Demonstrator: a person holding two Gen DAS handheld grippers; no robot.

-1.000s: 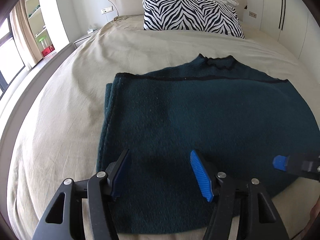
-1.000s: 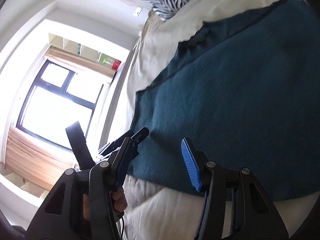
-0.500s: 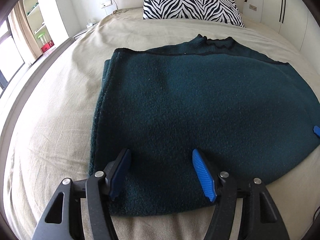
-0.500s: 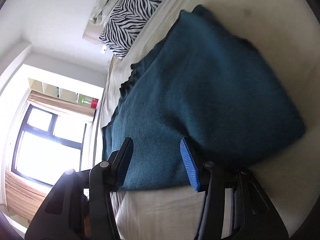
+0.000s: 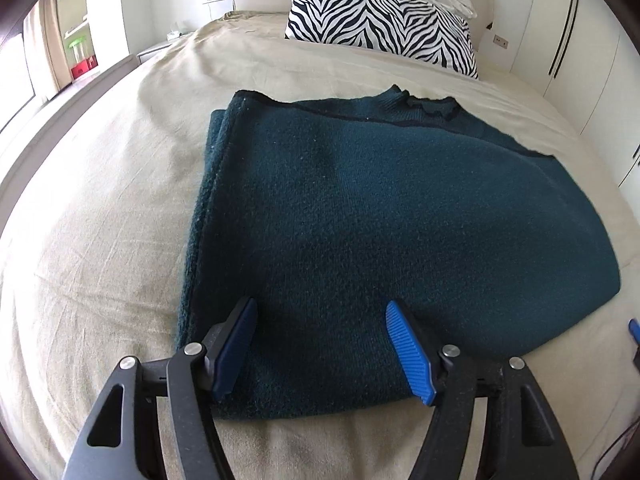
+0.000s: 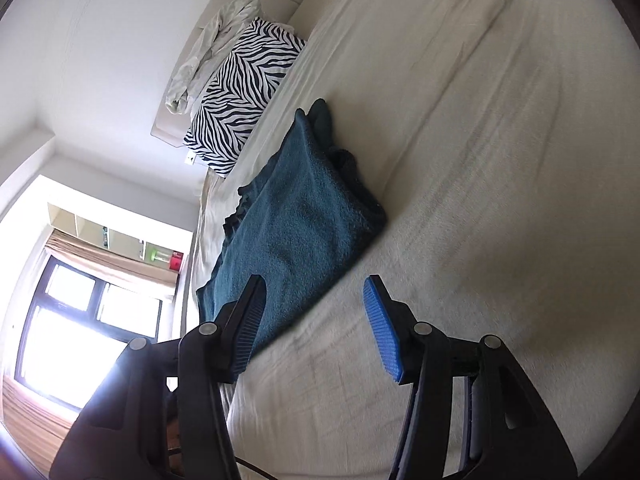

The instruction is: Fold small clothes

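Observation:
A dark teal knitted garment (image 5: 384,232) lies folded flat on the beige bed sheet (image 5: 100,248), its collar at the far edge. My left gripper (image 5: 320,344) is open and empty, hovering over the garment's near edge. In the right wrist view the garment (image 6: 296,224) lies left of centre. My right gripper (image 6: 316,320) is open and empty, over bare sheet just off the garment's right edge, with its left finger above the garment's corner. A blue tip of the right gripper (image 5: 634,330) shows at the left wrist view's right edge.
A zebra-striped pillow (image 5: 380,28) leans at the head of the bed with crumpled white bedding (image 6: 204,60) on top. A window (image 6: 80,332) and shelves stand to the left. The sheet (image 6: 500,200) stretches wide on the right.
My right gripper has swung away from the garment to the right, so its view now shows mostly bare sheet. The left gripper has stayed open over the near edge, and its view has shifted slightly.

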